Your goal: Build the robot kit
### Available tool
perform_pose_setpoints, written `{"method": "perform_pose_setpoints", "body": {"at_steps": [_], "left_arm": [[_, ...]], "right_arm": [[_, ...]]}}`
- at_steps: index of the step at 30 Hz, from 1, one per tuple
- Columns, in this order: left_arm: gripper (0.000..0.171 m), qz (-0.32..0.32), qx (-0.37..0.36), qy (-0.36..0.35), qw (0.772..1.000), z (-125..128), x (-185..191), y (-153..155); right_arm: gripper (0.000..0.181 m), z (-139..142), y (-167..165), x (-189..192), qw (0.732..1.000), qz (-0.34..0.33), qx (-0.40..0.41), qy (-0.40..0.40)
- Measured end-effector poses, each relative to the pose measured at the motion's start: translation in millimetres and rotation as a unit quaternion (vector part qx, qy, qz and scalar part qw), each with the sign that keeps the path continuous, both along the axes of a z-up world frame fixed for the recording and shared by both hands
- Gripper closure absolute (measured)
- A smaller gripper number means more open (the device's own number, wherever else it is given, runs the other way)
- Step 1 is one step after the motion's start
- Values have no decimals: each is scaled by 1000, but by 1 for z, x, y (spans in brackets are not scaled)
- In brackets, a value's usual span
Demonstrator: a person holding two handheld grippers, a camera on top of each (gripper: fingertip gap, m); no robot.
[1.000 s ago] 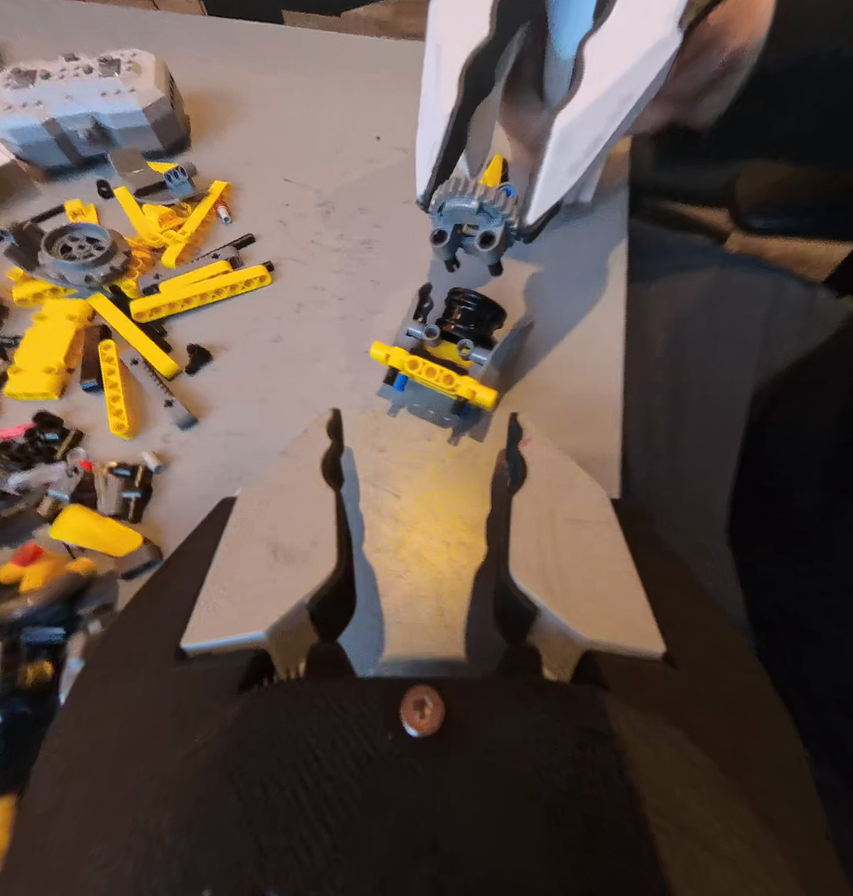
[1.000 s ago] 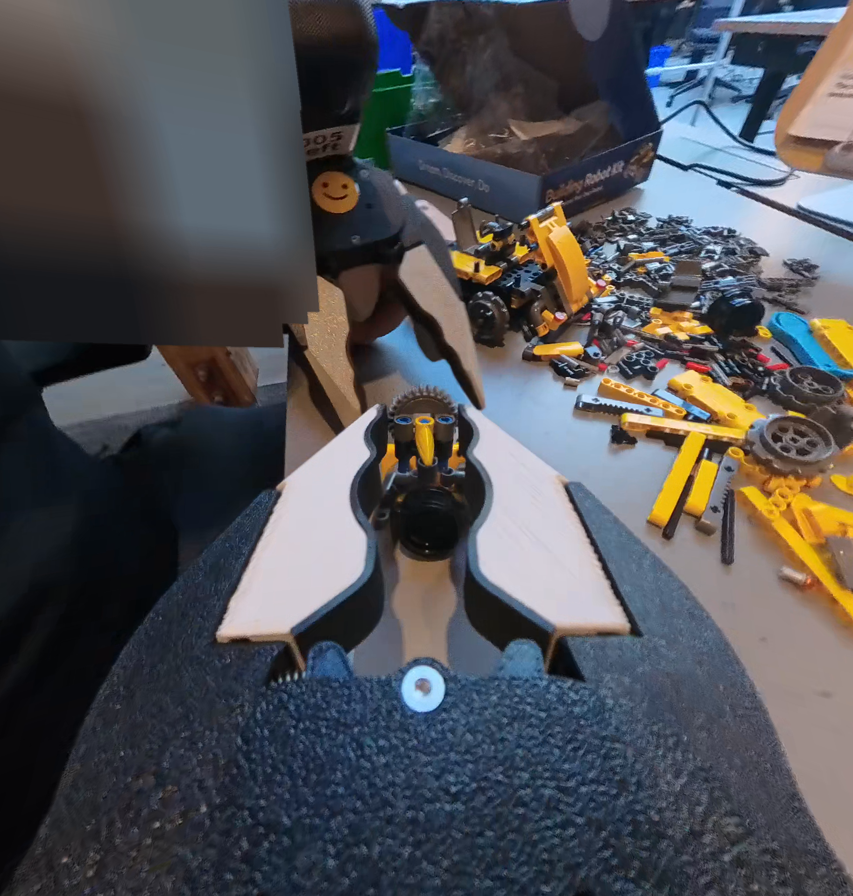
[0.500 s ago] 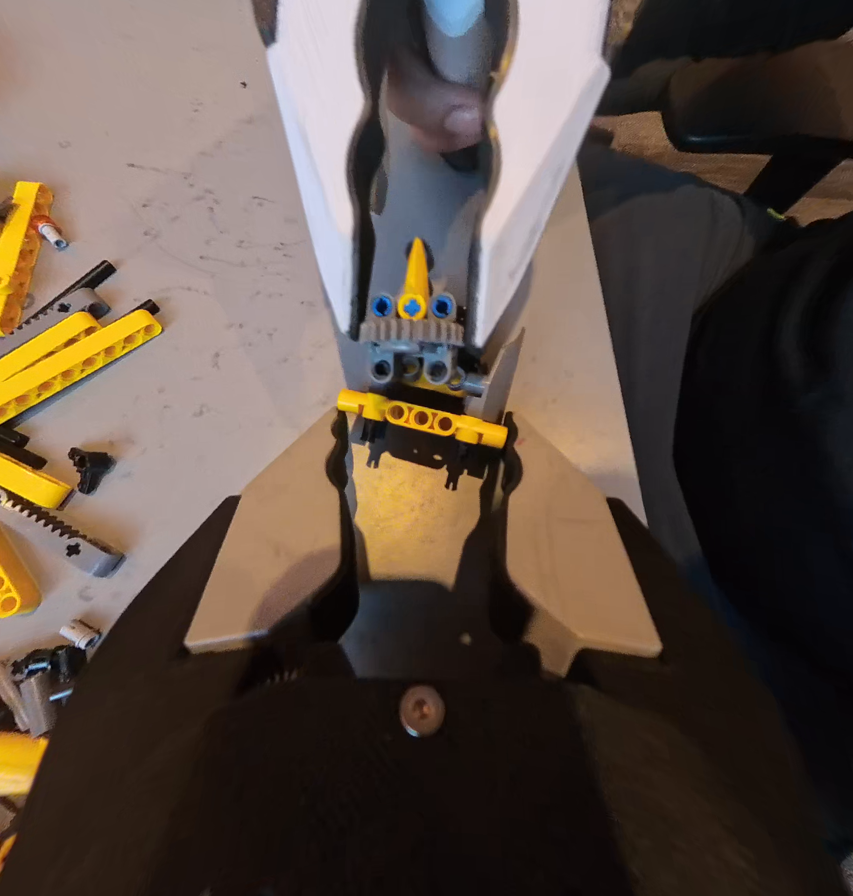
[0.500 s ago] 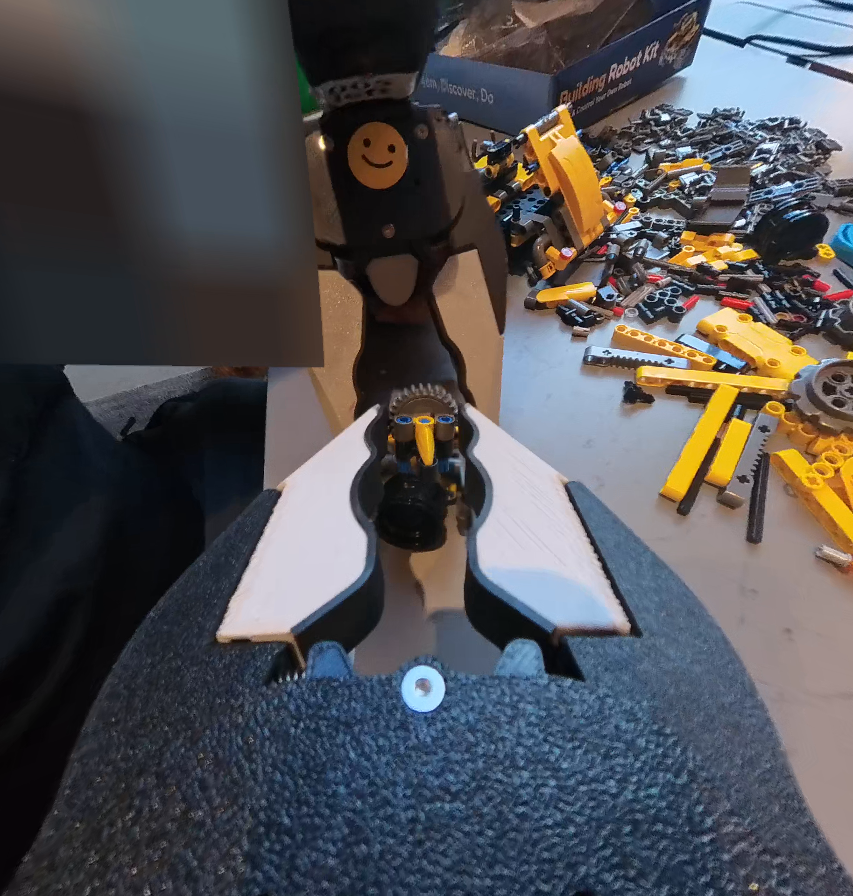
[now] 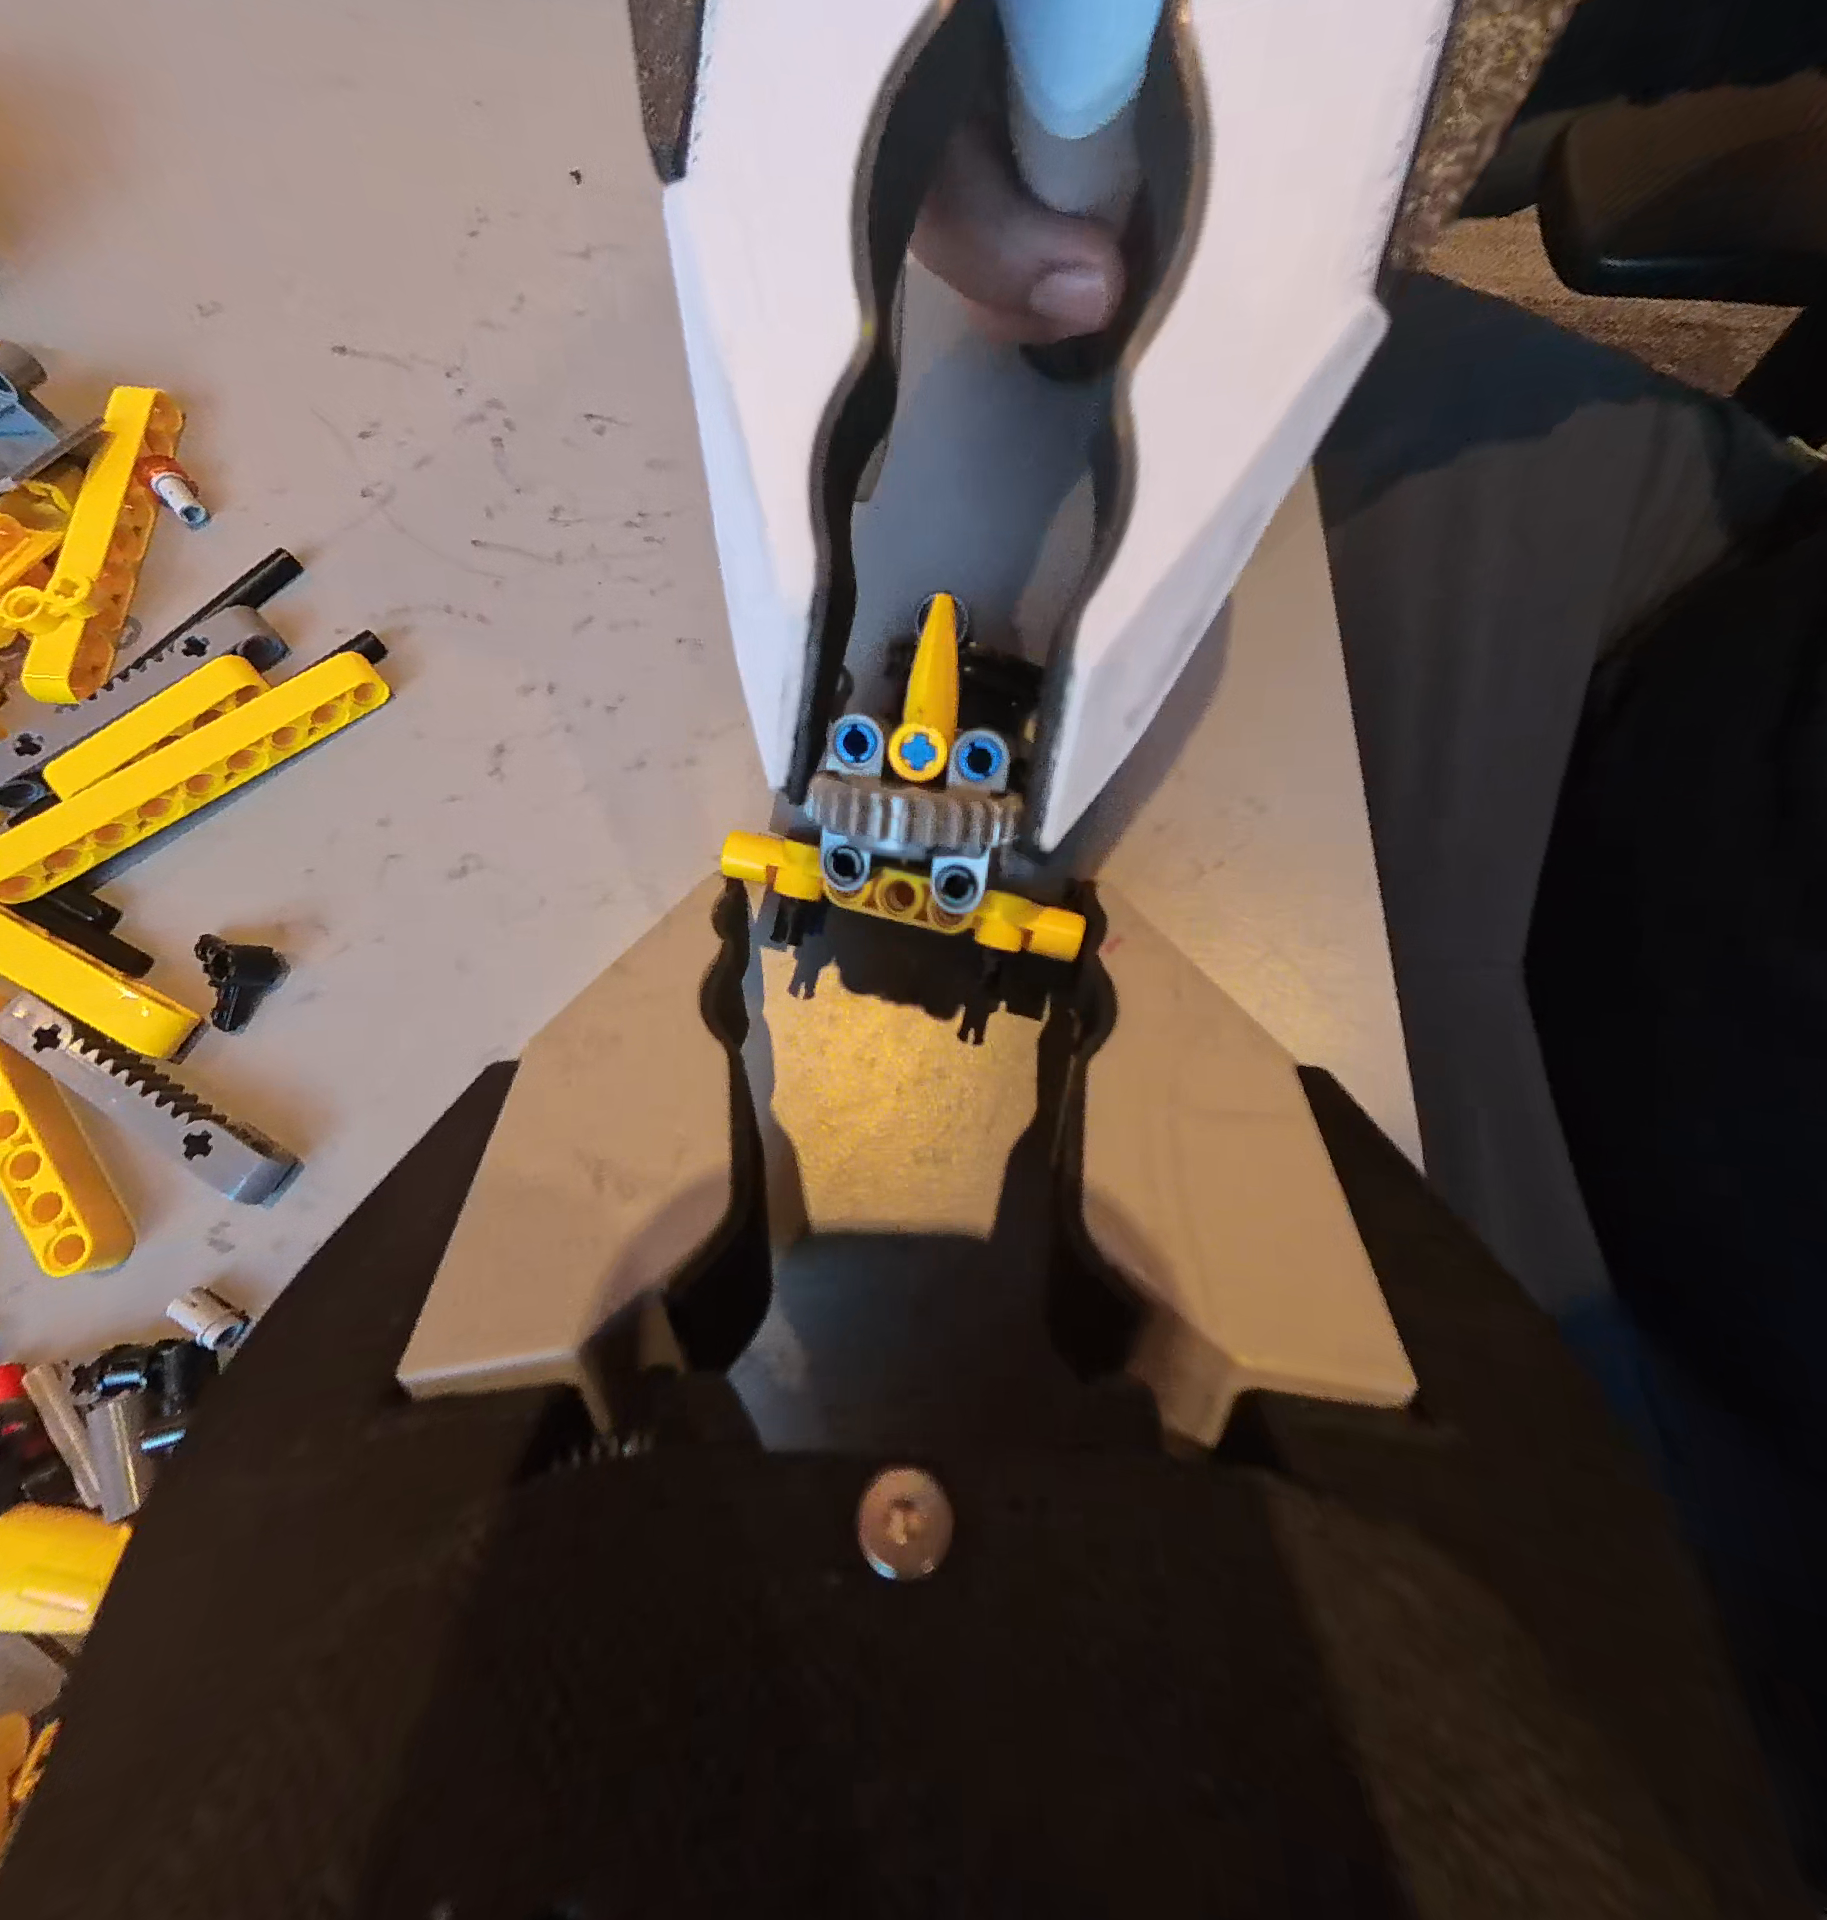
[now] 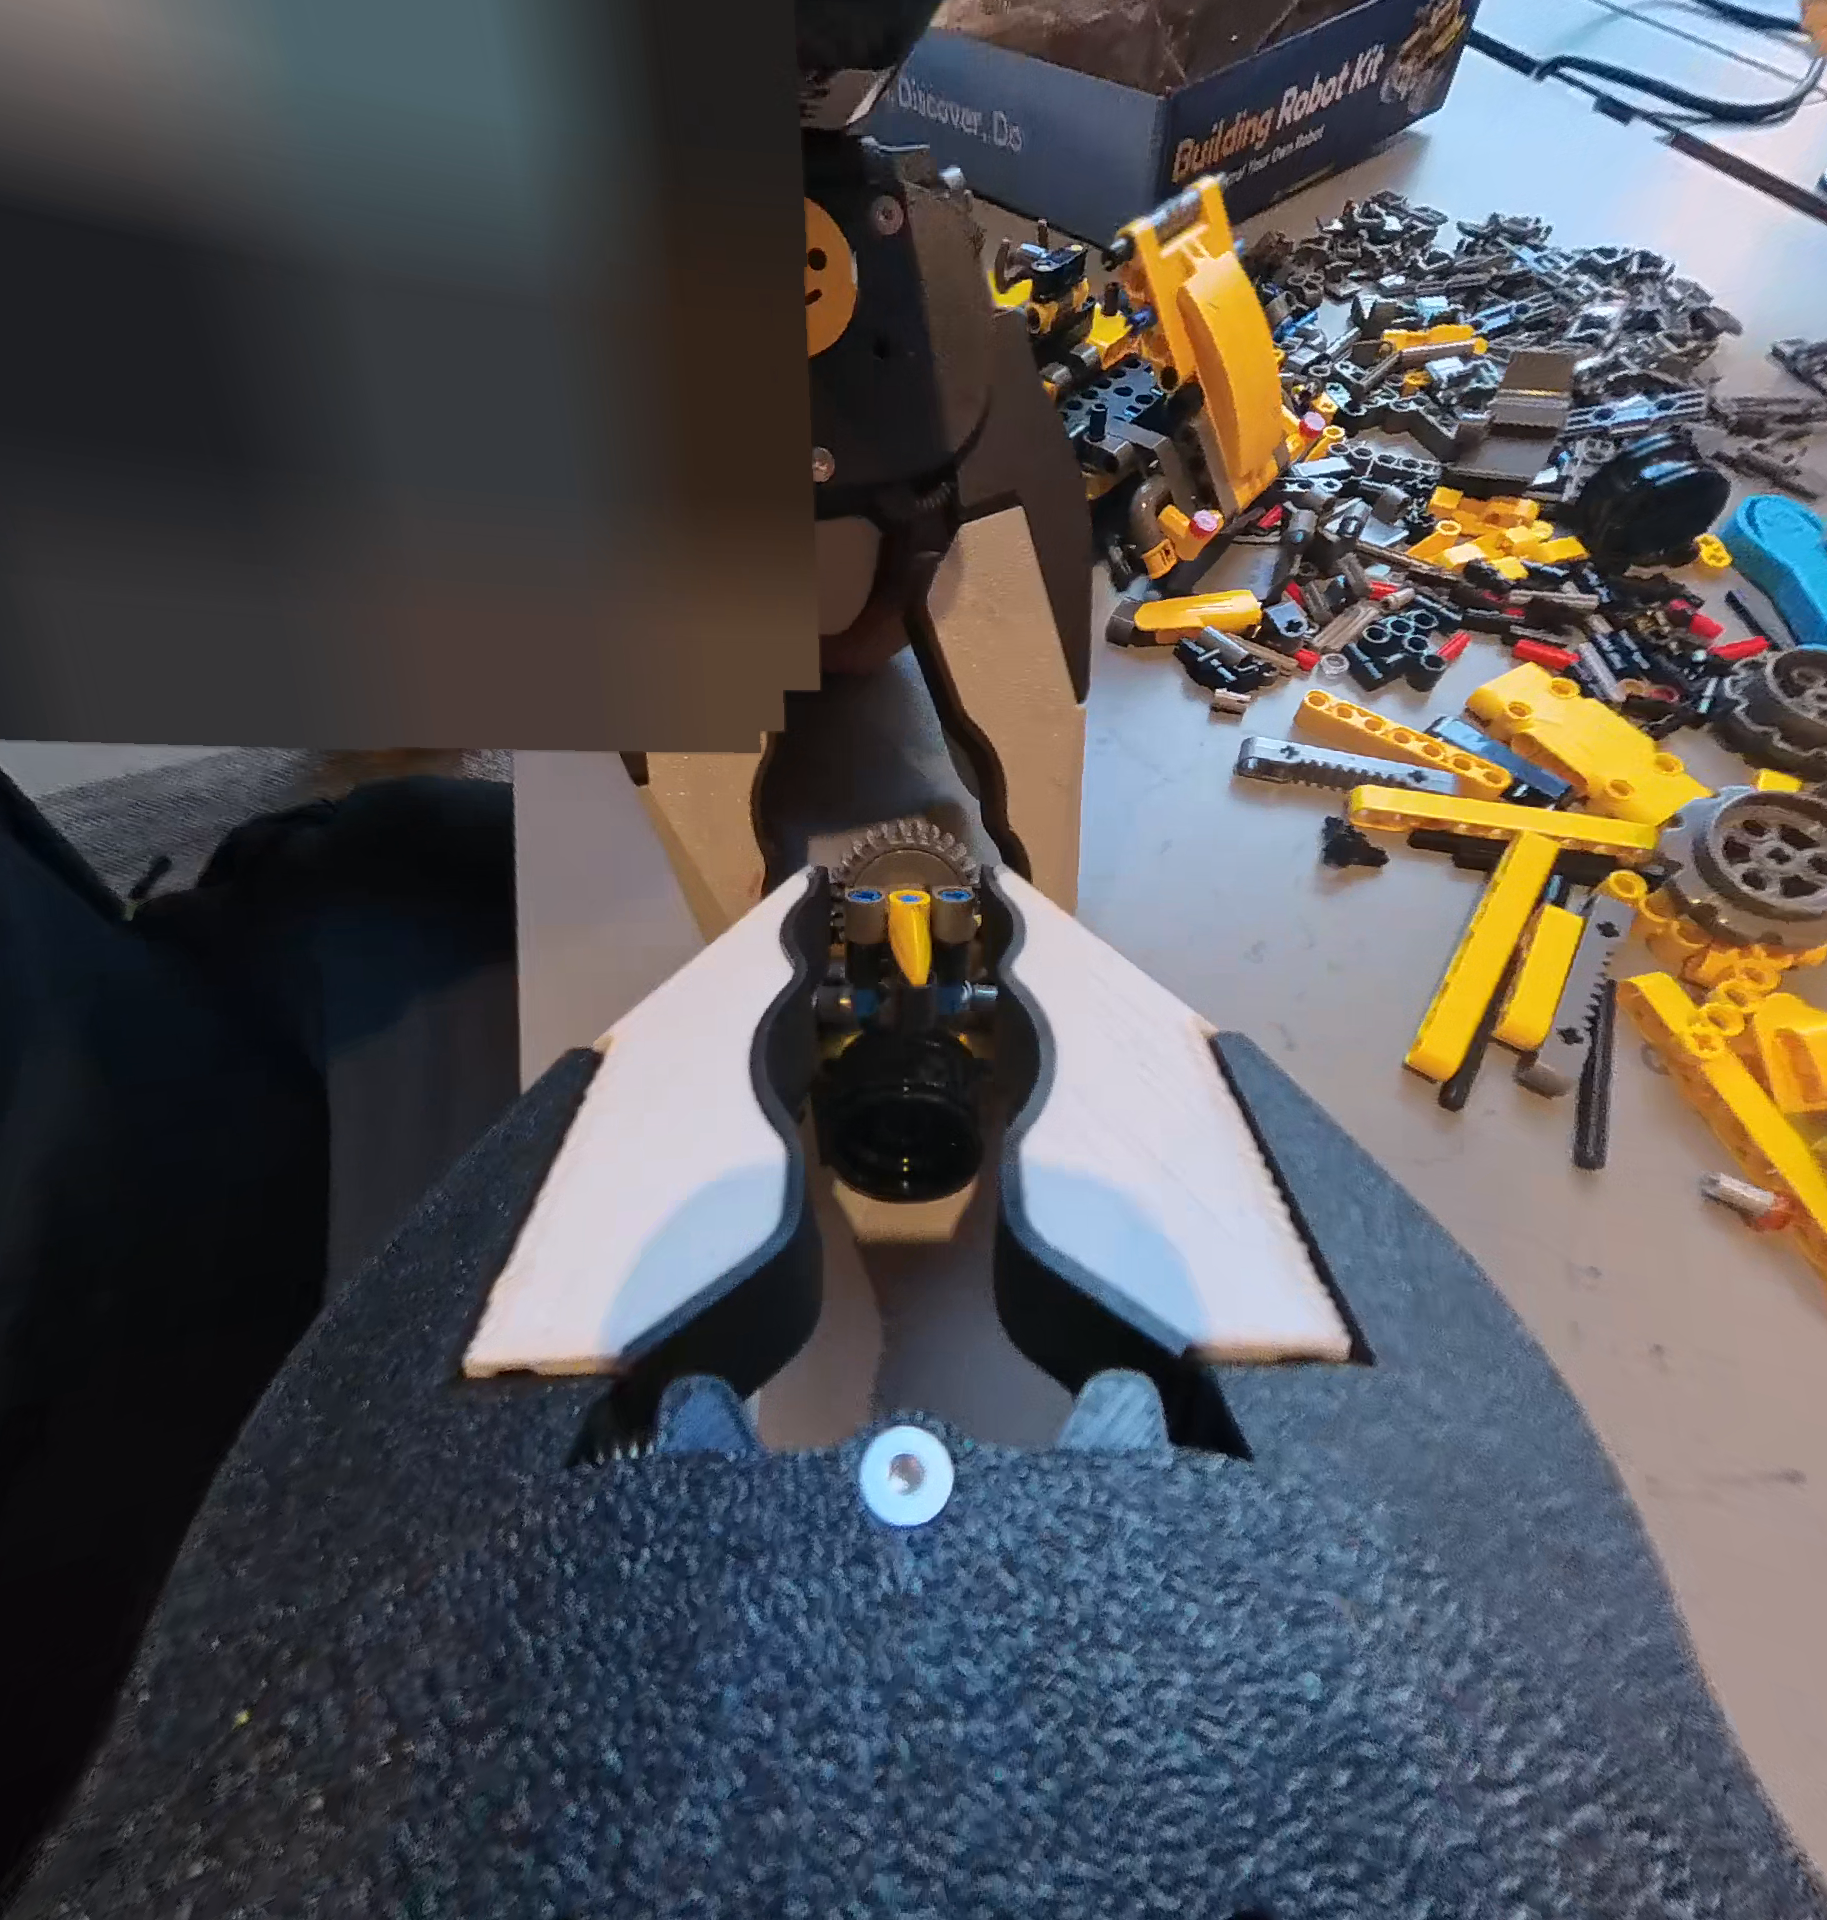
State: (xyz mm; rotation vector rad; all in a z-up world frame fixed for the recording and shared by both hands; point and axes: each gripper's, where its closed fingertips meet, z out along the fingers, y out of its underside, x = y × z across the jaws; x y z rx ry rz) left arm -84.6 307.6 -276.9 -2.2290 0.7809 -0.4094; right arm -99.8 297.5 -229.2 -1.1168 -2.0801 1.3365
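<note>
The small grey, black and yellow brick assembly with a grey toothed gear (image 5: 911, 821) sits at the near corner of the pale grey scuffed table (image 5: 452, 343), just beside the table's edge, past which a dark-clothed lap fills the side; the right gripper with white wedge-shaped fingers (image 6: 907, 904) has its fingers closed on this assembly, the gear end poking out past the tips and a black round hub (image 6: 901, 1127) lying back between the fingers; the assembly's long axis runs along the right gripper's fingers, its yellow pointed cone (image 6: 909, 940) lying along that line too; at its lower front a short yellow holed beam (image 5: 904, 896) lies crosswise; the left gripper with grey fingers on a black body (image 5: 904, 935) faces it head-on, its fingers spread wide, tips flanking the ends of the yellow beam; I cannot tell whether they touch it; bare tabletop lies open to the left of the two grippers, as far as a loose spread of yellow holed beams (image 5: 176, 774) and a grey toothed rack (image 5: 145, 1101); in the right wrist view the pile thickens with grey spoked wheels (image 6: 1771, 862), a blue curved piece (image 6: 1792, 571) and a dark blue cardboard box (image 6: 1179, 114) at the far side, well apart from the held assembly.
</note>
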Motion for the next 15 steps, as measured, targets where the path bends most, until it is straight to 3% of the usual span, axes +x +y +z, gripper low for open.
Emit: {"method": "perform_pose_setpoints", "body": {"at_steps": [7, 15], "left_arm": [[111, 4, 0, -2, 1000, 0, 0, 0], [110, 8, -1, -3, 1000, 0, -1, 0]], "right_arm": [[153, -2, 3, -1, 998, 2, 63, 15], [153, 0, 3, -6, 998, 0, 53, 25]]}}
